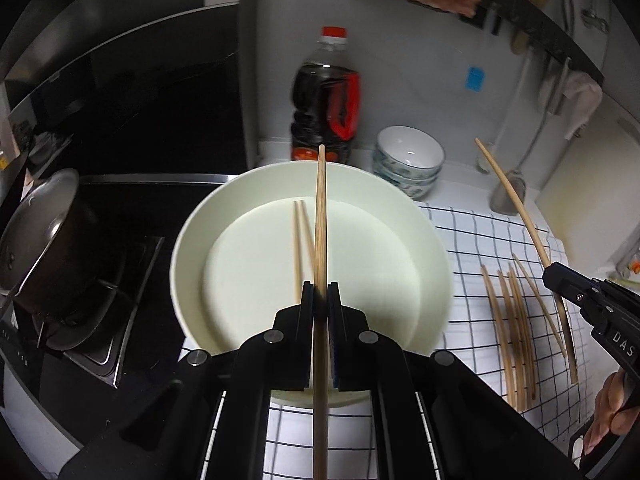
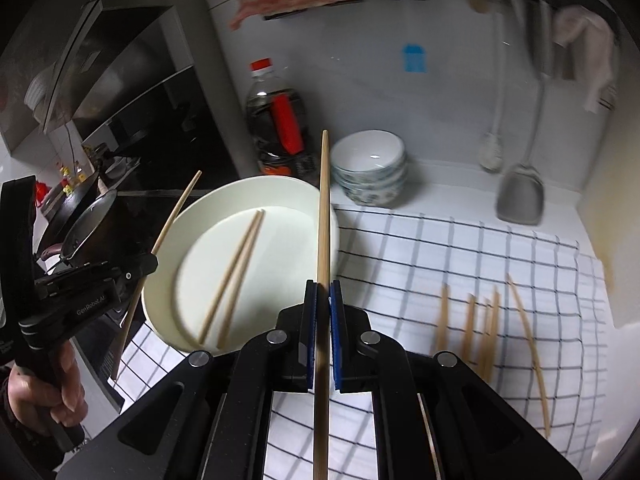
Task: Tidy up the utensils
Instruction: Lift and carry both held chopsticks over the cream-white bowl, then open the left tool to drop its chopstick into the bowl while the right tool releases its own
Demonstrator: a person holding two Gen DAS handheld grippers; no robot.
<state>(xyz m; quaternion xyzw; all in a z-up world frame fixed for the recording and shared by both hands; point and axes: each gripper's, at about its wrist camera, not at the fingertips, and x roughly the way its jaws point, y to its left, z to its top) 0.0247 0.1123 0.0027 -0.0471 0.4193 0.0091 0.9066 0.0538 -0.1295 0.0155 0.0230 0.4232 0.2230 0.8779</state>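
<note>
My left gripper (image 1: pixel 320 286) is shut on one wooden chopstick (image 1: pixel 321 208), which points forward over a white round dish (image 1: pixel 188 240). Two chopsticks (image 1: pixel 298 240) lie side by side in that dish. In the right wrist view, my right gripper (image 2: pixel 323 283) is shut on another chopstick (image 2: pixel 325 200) over the dish's right rim (image 2: pixel 160 304). Each gripper shows in the other's view: the right gripper (image 1: pixel 551 273) over the cloth, the left gripper (image 2: pixel 150 262) at the dish's left side. Several chopsticks (image 1: pixel 512 320) lie loose on the checked cloth (image 1: pixel 472 240).
A dark sauce bottle (image 1: pixel 326 100) and a stack of bowls (image 1: pixel 408 160) stand behind the dish by the wall. A pot (image 1: pixel 44 232) sits on the stove to the left. A spatula (image 2: pixel 520 196) and a ladle hang at the back right.
</note>
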